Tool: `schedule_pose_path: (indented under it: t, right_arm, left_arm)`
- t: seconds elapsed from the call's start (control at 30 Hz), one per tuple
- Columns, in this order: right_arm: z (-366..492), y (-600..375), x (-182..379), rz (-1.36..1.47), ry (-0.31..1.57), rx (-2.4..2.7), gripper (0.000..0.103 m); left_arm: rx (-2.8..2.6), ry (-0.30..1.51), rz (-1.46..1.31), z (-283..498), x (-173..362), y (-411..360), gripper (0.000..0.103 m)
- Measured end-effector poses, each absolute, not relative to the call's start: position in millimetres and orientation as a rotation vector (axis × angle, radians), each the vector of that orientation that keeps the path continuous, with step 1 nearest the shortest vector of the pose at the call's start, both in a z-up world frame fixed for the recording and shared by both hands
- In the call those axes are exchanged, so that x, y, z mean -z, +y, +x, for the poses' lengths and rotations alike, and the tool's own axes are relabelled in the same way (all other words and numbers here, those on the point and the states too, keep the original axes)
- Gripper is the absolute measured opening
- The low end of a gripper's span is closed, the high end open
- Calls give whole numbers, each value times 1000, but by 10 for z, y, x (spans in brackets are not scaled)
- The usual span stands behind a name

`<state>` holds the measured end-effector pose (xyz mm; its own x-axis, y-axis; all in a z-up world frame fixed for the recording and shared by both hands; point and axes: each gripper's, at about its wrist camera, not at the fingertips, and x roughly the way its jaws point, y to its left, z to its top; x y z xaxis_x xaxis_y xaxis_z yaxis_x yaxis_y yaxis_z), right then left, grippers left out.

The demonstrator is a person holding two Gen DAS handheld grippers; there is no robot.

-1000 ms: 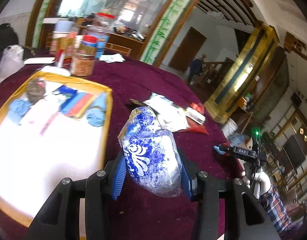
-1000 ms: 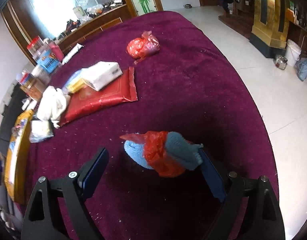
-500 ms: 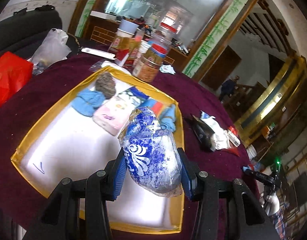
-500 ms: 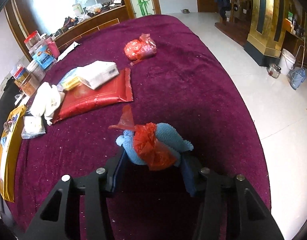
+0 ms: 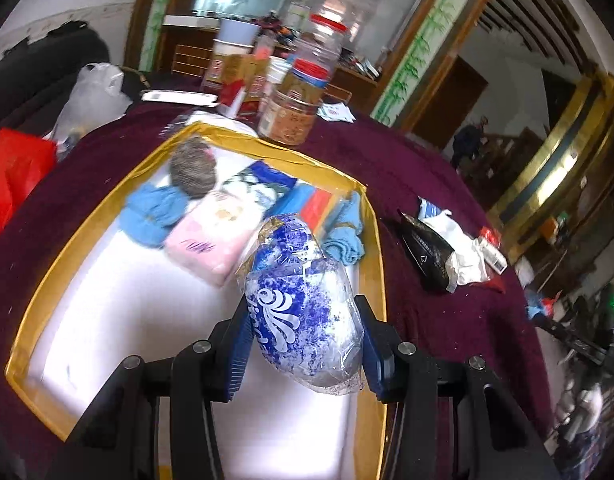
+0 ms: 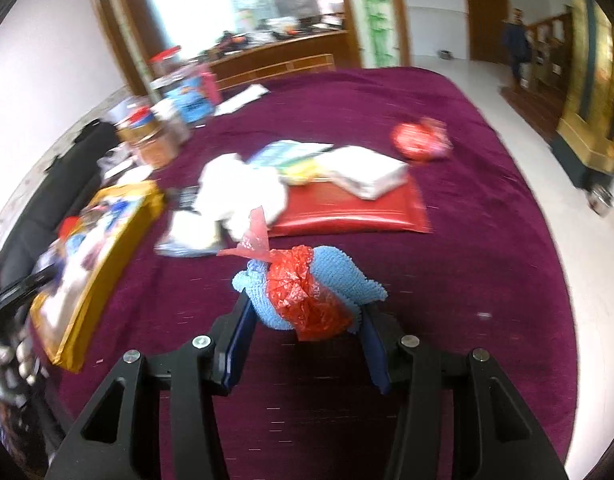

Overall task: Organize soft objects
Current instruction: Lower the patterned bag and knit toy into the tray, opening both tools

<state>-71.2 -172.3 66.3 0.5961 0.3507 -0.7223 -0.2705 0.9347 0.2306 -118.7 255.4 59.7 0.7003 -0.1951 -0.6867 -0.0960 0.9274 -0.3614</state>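
My left gripper (image 5: 303,344) is clamped on a blue-and-white plastic packet (image 5: 303,312), blue pads pressing both its sides, lower centre of the left wrist view. The packet hangs over the white floor of the gold-rimmed tray (image 5: 47,292), near the tray's right rim. Already in the tray, toward upper centre of that frame: a grey knitted ball (image 5: 193,168), a light blue cloth (image 5: 155,212), a pink pack (image 5: 211,240), a blue and red flat pack (image 5: 311,204), and another blue cloth (image 5: 345,232) by the right rim. Jars (image 5: 295,112) stand behind the tray at top centre. A black wrapper with white cloth (image 5: 439,248) lies on the purple tablecloth (image 5: 427,172), right of the tray. A red bag (image 5: 11,172) sits at the left edge.

My right gripper (image 6: 307,320) is closed on a blue fuzzy cloth bundle wrapped in red plastic (image 6: 307,292), lower centre of the right wrist view, raised off the tablecloth. That frame is motion-blurred. Above it, mid frame: a red flat pouch (image 6: 347,212) with a white tissue pack (image 6: 367,172) on top, a white crumpled cloth (image 6: 239,192) left of those, and a small red bundle (image 6: 419,140) at upper right. The tray shows at the left edge there too.
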Motion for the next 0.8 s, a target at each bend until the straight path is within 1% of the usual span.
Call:
schedule_pose_path:
  t: [0.17,0.23,0.4,0.43,0.57,0.7,0.8]
  right_arm:
    - [-840,-1283,-741,64,859,-470,48]
    - [-870,-1102,-744,49,865,-509,48]
    - [-917,-698,-731,4,877,-589,48]
    - [-922,-645,-730,2,879,-604,48]
    - [-979,-328,-790,-2,884,-692,48]
    - [-1073,118,-863,-46,886,-793,49]
    - [-1143,526,-864,-101,899,-867,49]
  left_arm:
    - [42,834,-376,-948,-520,2497,52]
    - [44,850,-391,-868,-465,2498,61]
    - [58,857,-414,-805,-434,2491,68]
    - [61,856,-423,-804,-439,2499,68]
    - [77,805,-514,-931,-530,2657,68]
    - [36,698,-594,-1254,-694,2932,75]
    - [-23,642,-623,-1488,-745,3146,76]
